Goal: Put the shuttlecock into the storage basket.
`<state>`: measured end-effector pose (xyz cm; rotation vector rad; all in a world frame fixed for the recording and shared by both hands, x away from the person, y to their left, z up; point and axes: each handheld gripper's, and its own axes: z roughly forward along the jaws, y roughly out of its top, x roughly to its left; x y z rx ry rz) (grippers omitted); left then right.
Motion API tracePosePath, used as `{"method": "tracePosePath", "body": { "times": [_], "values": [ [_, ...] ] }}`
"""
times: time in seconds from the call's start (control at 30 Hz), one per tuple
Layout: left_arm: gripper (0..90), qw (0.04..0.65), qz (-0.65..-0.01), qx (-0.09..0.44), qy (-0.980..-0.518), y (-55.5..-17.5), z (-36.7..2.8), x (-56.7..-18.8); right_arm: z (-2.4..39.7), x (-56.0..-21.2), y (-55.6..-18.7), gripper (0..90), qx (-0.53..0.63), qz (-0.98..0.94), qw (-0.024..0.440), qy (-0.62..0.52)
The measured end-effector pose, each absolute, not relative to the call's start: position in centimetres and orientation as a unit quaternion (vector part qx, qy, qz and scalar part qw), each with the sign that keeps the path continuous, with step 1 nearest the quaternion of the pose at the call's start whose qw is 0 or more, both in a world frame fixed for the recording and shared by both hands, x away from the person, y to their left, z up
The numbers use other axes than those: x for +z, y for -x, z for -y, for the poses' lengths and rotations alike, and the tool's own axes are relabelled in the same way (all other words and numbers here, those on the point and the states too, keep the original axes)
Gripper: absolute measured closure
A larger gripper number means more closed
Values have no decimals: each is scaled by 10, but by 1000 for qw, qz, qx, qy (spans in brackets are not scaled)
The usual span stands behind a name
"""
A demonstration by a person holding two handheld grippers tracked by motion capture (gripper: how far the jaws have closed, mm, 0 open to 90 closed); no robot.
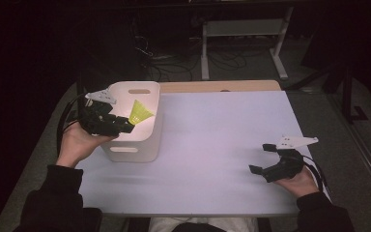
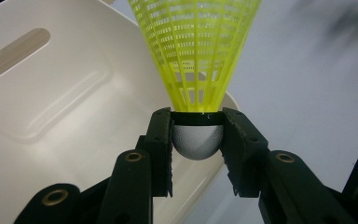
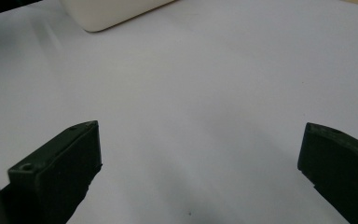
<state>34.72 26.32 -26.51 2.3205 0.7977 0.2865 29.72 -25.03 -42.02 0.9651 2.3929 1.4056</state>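
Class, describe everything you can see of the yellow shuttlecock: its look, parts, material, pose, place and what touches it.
The yellow plastic shuttlecock has a flaring skirt of fine ribs and slots like a net, a thin black band at its narrow end, and a rounded white head with a dimpled surface. The left gripper is shut on the head, one black jaw on each side, with the skirt pointing away from the gripper. It is held above the open white plastic bin, which has slot handles, at the table's left side.
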Motion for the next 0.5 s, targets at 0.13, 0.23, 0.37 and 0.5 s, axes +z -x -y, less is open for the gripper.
{"method": "tracePosePath", "body": {
  "times": [0.13, 0.23, 0.37, 0.5],
  "values": [
    [651, 325, -306, 109, -888, -348, -262, -267, 250, -420, -297, 0, 476, -810, 102, -327],
    [651, 322, -307, 106, -889, -350, -262, -269, 250, -420, -297, 0, 476, -810, 101, -327],
    [651, 322, -316, 103, -887, -352, -266, -275, 250, -421, -297, 0, 475, -811, 101, -326],
    [651, 318, -322, 100, -886, -354, -269, -279, 250, -421, -297, 0, 475, -811, 101, -327]
  ]
}}
